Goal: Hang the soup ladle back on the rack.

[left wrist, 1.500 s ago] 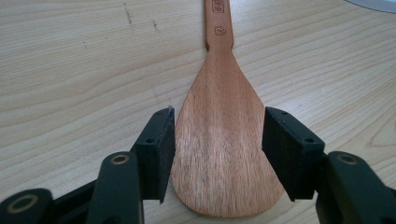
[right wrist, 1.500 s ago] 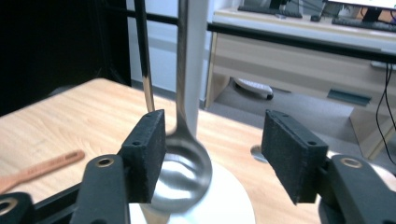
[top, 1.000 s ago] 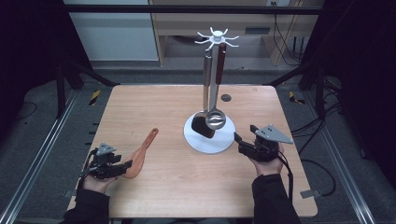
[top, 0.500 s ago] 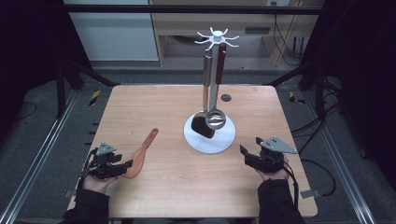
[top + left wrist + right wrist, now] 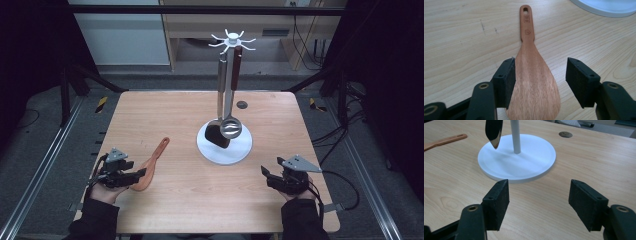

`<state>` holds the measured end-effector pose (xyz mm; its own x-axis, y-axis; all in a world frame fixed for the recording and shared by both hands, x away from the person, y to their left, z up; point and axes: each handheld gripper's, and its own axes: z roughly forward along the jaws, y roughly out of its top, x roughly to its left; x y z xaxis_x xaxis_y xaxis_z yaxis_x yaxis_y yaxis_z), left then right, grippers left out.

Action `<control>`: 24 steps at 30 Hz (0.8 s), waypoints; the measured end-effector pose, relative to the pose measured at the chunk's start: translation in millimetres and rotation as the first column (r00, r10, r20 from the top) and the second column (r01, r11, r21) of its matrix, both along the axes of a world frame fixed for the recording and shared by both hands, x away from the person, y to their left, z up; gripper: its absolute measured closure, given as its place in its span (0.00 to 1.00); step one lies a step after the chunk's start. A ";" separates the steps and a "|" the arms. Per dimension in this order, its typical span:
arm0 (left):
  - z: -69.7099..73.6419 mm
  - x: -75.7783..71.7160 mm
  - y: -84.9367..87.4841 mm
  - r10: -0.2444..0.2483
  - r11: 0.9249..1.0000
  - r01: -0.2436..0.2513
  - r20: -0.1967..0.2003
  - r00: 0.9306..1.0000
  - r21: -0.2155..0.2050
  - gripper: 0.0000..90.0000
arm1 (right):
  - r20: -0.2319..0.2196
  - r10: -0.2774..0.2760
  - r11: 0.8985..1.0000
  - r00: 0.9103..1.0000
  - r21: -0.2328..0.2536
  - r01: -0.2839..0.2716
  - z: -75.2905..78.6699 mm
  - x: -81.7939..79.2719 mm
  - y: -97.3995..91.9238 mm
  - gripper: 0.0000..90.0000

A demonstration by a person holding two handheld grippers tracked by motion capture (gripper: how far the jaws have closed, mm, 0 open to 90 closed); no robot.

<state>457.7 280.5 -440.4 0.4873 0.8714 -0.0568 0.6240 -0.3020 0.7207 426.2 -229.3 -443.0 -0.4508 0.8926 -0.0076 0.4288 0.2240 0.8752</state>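
Straddling the broad blade of the wooden rice paddle [image 5: 534, 87], the left gripper [image 5: 540, 82] has just been widening its jaws: one pad sits at the blade's edge, the other stands clear, so the grip looks released. The paddle lies flat on the table [image 5: 175, 215], near its front left corner, handle aimed toward the white utensil stand [image 5: 225, 145], where a ladle [image 5: 231, 127] and a black spatula [image 5: 219, 135] hang. The right gripper [image 5: 539, 202] has drawn back from the stand, jaws wide and empty. Hanging the paddle remains undone.
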 end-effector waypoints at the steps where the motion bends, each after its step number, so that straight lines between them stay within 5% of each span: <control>1: 1.3 0.7 -0.9 -0.004 1.000 0.004 0.000 1.000 0.001 0.45 | -0.001 0.000 1.000 1.000 -0.003 0.000 -0.6 -1.2 -0.5 0.37; 10: 1.3 2.7 -4.9 -0.012 1.000 0.012 -0.001 1.000 0.014 0.45 | 0.014 0.000 1.000 1.000 -0.006 0.000 2.1 -6.1 -0.2 0.41; 24: -9.0 -2.8 1.0 0.007 1.000 -0.007 -0.019 1.000 0.011 0.46 | 0.104 -0.005 0.998 0.995 0.063 -0.001 45.9 -3.1 3.8 0.78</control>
